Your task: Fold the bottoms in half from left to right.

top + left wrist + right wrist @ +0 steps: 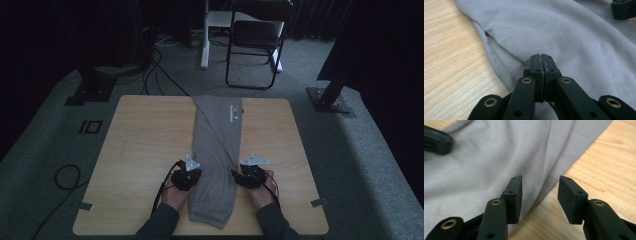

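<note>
The left gripper [541, 58] has its jaws pressed together, with no cloth seen between the tips; they rest over the left edge of the grey trousers [216, 150]. The trousers lie folded lengthwise on the wooden table [145, 140], between both grippers. The right gripper [540, 187] has its jaws spread apart, straddling the right edge of the cloth.

Left gripper [541, 58] fingers pressed together, right gripper [540, 185] fingers apart.
</note>
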The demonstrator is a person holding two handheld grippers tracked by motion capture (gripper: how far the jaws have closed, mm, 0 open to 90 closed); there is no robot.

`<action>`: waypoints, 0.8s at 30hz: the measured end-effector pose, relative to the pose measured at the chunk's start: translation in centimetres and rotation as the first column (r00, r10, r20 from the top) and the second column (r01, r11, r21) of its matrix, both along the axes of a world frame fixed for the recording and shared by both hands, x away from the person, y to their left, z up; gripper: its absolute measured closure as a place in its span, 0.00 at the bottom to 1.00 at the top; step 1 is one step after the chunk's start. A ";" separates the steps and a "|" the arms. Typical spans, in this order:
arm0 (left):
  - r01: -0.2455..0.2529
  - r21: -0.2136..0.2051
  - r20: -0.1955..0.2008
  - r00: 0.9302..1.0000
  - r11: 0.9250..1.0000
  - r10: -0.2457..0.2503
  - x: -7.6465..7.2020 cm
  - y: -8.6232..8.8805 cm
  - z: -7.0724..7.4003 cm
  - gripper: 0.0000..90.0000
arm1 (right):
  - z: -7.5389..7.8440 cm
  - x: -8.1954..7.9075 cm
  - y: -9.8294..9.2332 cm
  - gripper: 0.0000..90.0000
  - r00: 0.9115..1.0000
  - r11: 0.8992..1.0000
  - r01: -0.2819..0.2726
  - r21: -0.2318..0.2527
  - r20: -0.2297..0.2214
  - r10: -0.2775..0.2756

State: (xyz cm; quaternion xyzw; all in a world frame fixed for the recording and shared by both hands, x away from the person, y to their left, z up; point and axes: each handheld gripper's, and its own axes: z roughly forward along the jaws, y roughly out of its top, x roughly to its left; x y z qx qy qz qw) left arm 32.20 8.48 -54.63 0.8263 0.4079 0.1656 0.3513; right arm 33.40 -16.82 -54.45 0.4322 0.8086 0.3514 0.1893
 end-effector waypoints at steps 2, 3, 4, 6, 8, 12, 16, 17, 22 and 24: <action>-0.004 -0.005 0.011 1.000 1.000 0.004 -0.4 0.4 0.3 1.00 | -0.2 0.1 0.1 0.67 1.000 1.000 -0.005 -0.007 -0.012 0.005; -0.008 -0.007 0.016 1.000 1.000 0.008 -0.7 0.6 0.4 1.00 | -0.3 0.0 0.2 0.69 1.000 1.000 -0.007 -0.012 -0.012 0.007; -0.016 -0.008 0.022 1.000 1.000 0.016 -0.9 0.9 0.5 1.00 | -0.4 0.0 0.2 0.71 1.000 1.000 -0.009 -0.015 -0.013 0.009; -0.028 -0.006 0.024 0.999 1.000 0.029 -1.3 1.7 0.6 1.00 | -0.5 0.0 0.2 0.75 1.000 1.000 -0.010 -0.018 -0.022 0.009; -0.047 -0.019 0.021 0.999 0.999 0.047 -1.5 2.4 0.6 1.00 | -0.5 -0.1 0.1 0.80 1.000 1.000 -0.015 -0.013 -0.023 0.014; -0.098 -0.086 -0.018 0.995 0.991 0.097 -1.8 3.6 0.5 0.94 | -0.4 -0.3 0.0 0.84 0.999 1.000 -0.012 -0.006 -0.035 0.012; -0.036 -0.103 -0.037 0.999 0.994 0.032 -3.3 3.4 0.5 0.85 | -0.4 -0.3 -0.2 0.82 0.999 1.000 -0.011 0.004 -0.038 0.011; -0.029 -0.112 -0.041 0.999 0.993 0.025 -3.7 3.3 0.5 0.82 | -0.5 -0.3 -0.2 0.82 0.999 1.000 -0.012 0.005 -0.037 0.013; 0.007 -0.085 -0.059 0.998 0.996 -0.012 -4.4 2.4 -0.2 0.76 | -0.5 -0.3 -0.1 0.81 0.999 1.000 -0.024 0.007 -0.036 0.024; 0.018 -0.083 -0.057 0.998 0.996 -0.022 -4.5 2.2 -0.5 0.82 | -0.5 -0.4 -0.1 0.81 0.999 1.000 -0.023 0.006 -0.038 0.023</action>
